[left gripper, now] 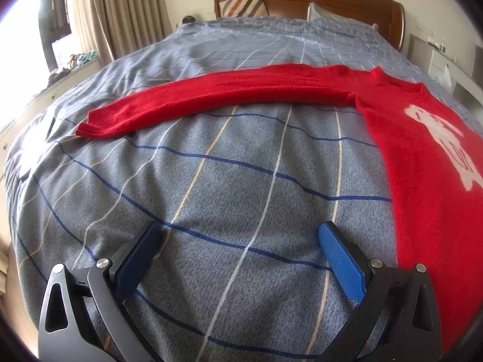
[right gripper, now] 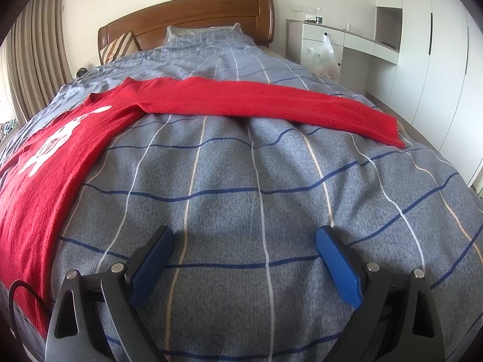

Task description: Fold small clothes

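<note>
one red sweater (left gripper: 422, 163), lying flat and face up on the bed, body between the two grippers, white motif (left gripper: 443, 138) on the chest, neckline toward the headboard. two sleeves, each spread straight out sideways: one sleeve (left gripper: 211, 96) reaching across the left wrist view, cuff at its far end; one sleeve (right gripper: 271, 102) reaching across the right wrist view, cuff near the bed's edge. one grey-blue checked duvet (left gripper: 229, 187) covering the bed, lightly rumpled. one wooden headboard (right gripper: 193, 21). two pillows against it: one striped pillow (left gripper: 244, 4), one checked pillow (right gripper: 208, 37). one left gripper (left gripper: 240, 238), fingers wide apart, holding nothing, low over bare duvet beside the sweater's hem side. one right gripper (right gripper: 244, 241), fingers wide apart, holding nothing, over bare duvet. one beige curtain (left gripper: 120, 9). one white desk (right gripper: 338, 39) with one plastic bag (right gripper: 323, 57) hanging at it.
</note>
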The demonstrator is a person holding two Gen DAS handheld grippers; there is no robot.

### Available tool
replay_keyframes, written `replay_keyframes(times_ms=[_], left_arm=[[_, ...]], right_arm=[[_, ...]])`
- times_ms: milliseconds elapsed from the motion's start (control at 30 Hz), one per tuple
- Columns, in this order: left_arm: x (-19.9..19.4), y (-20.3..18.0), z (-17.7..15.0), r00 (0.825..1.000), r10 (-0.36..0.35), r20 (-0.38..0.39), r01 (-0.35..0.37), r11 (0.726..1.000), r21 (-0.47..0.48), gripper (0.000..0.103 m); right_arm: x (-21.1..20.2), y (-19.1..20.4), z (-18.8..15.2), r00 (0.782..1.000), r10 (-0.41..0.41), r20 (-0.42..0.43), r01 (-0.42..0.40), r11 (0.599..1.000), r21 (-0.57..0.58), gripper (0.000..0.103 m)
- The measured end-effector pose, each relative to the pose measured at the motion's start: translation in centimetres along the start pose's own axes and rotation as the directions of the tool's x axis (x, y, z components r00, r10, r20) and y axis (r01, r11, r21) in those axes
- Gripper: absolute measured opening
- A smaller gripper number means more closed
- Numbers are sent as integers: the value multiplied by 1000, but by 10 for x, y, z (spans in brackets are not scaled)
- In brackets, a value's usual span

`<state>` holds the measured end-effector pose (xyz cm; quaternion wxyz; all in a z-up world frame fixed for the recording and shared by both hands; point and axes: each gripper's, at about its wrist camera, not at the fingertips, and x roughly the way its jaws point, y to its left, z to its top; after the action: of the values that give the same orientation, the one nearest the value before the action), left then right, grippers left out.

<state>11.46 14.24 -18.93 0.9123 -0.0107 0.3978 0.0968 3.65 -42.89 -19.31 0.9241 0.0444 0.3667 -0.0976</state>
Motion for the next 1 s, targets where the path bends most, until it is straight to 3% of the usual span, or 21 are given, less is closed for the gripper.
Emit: replay_keyframes(times_ms=[1000], left_arm=[[-2,1,-3,1000,2,18,-2,1000,-2,103]], right_arm=[[4,3,1,1000,-7,-7,7,1000,-6,95]])
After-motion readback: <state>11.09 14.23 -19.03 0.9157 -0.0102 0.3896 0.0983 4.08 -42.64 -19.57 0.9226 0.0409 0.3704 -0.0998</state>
